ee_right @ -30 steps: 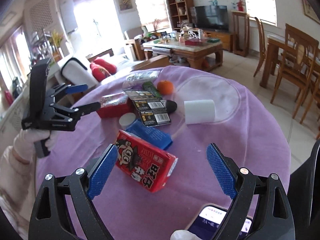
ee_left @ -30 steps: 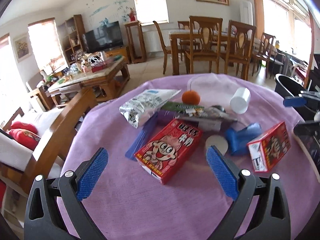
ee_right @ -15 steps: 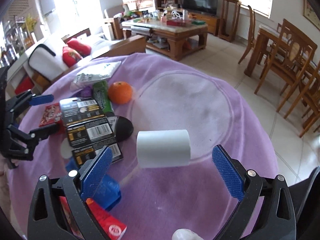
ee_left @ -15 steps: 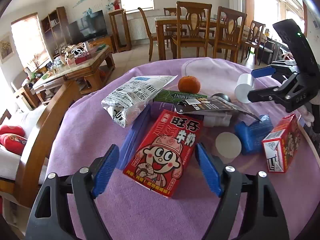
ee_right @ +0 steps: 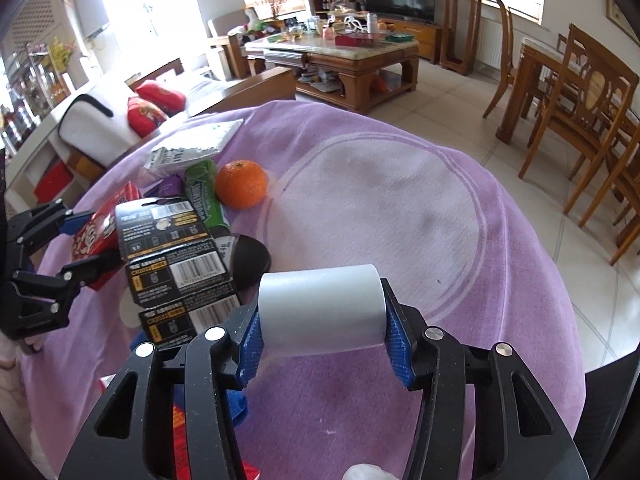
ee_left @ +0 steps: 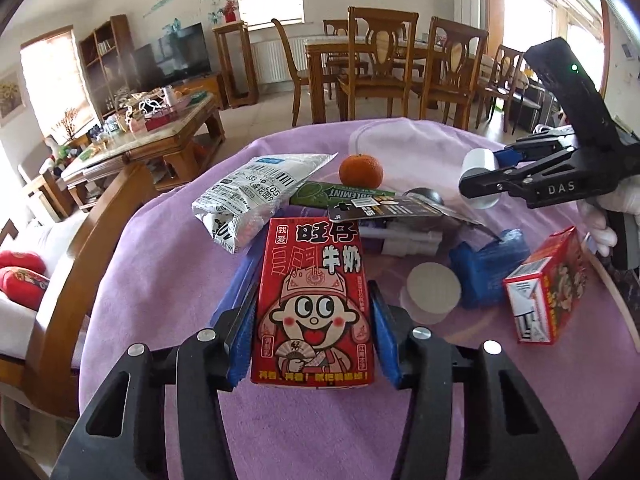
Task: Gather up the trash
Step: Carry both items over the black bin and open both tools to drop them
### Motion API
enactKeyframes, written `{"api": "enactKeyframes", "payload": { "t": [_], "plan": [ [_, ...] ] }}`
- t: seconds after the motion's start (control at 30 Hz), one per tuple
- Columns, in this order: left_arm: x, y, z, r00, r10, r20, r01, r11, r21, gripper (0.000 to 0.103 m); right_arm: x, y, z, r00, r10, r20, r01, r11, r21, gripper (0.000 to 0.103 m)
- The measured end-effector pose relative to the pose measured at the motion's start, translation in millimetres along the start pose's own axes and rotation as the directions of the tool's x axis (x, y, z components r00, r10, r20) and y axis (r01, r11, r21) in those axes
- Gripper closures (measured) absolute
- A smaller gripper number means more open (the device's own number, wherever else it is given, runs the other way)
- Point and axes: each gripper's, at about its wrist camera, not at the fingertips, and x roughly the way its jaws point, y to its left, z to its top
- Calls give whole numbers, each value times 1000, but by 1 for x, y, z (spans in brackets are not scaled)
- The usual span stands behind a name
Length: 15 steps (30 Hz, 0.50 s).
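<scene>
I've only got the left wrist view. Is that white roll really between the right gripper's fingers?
Observer: Yes, the right wrist view shows the white roll crosswise between the right gripper's closing fingers, a blue pad against each end.
Operator: And those black cards near the orange?
Observer: They overlap, barcoded backs up.
Operator: My red carton from there?
Observer: The left gripper's closing fingers bracket it, partly behind those cards.

A red cartoon-printed milk carton [ee_left: 314,300], white roll [ee_right: 322,314] and orange tangerine [ee_right: 241,184] on lilac tablecloth [ee_right: 400,208].
</scene>
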Motion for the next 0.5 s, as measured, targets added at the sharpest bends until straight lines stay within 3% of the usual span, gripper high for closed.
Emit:
{"api": "enactKeyframes", "payload": {
  "t": [0.27, 0.5],
  "plan": [
    [-46, -21, 5, 994, -2, 113, 8, 999, -52, 53, -56, 3, -9, 990, 67, 124, -72, 997, 36, 52],
    [-77, -83, 30, 973, -50, 226, 56, 998, -17, 53, -137, -28, -46, 948, 115, 296, -162, 977, 140, 52]
  ]
}}
